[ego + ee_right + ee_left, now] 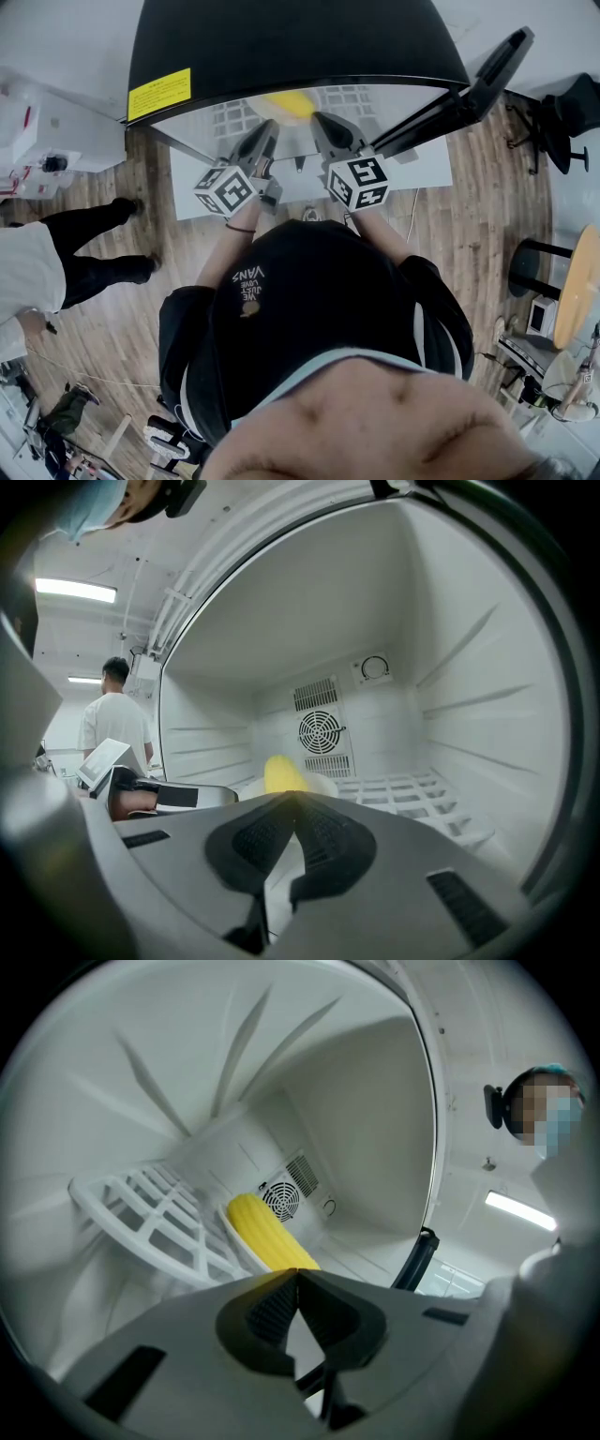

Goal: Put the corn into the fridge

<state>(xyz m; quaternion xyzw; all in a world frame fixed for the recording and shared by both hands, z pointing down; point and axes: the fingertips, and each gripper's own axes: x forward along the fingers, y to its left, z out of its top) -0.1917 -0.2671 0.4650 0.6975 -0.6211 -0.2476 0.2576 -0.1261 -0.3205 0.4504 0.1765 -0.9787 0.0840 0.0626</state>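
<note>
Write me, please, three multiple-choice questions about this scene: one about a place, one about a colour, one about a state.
1. The corn lies:
A. inside the fridge
B. on top of it
C. underneath it

2. The corn's colour is:
A. green
B. red
C. yellow

3. The jaws of the right hand-held gripper are:
A. wide apart
B. together, with nothing between them
C. clamped on the corn

Answers:
1 A: it lies in front of the fan grille on the back wall.
2 C: both gripper views show it yellow.
3 B: the right gripper view shows the tips meeting, with nothing between them.
</note>
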